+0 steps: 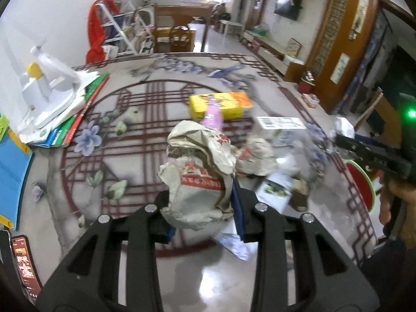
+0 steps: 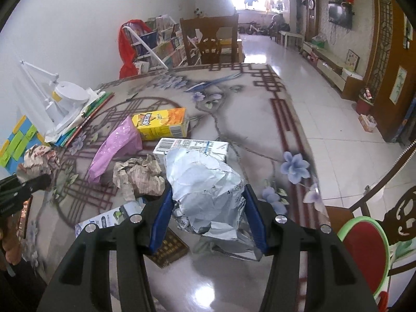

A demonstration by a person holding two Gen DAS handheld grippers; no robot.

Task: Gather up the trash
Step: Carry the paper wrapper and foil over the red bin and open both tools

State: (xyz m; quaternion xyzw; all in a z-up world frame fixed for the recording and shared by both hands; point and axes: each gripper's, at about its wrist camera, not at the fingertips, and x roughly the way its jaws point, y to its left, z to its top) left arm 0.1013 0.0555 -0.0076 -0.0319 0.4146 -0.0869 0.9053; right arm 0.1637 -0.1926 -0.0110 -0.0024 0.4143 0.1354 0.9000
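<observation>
My left gripper (image 1: 204, 213) is shut on a crumpled beige paper wad with red print (image 1: 200, 171), held above the patterned table (image 1: 104, 135). A crumpled silver foil bag (image 2: 208, 195) sits between the blue pads of my right gripper (image 2: 208, 218), which is shut on it and holds it over the table (image 2: 247, 119). More trash lies on the table: a yellow carton (image 2: 161, 123), a pink plastic bag (image 2: 117, 145), another crumpled paper wad (image 2: 140, 175), a white barcode box (image 2: 189, 147), a small printed carton (image 2: 111, 218). The left gripper with its wad (image 2: 39, 160) shows at the right wrist view's left edge.
A white desk lamp (image 1: 46, 83) stands on books (image 1: 78, 114) at the table's left side. A phone (image 1: 26, 267) lies near the front left edge. A red-seated chair (image 2: 364, 254) stands right of the table. Tiled floor, shelves and wooden furniture fill the room behind.
</observation>
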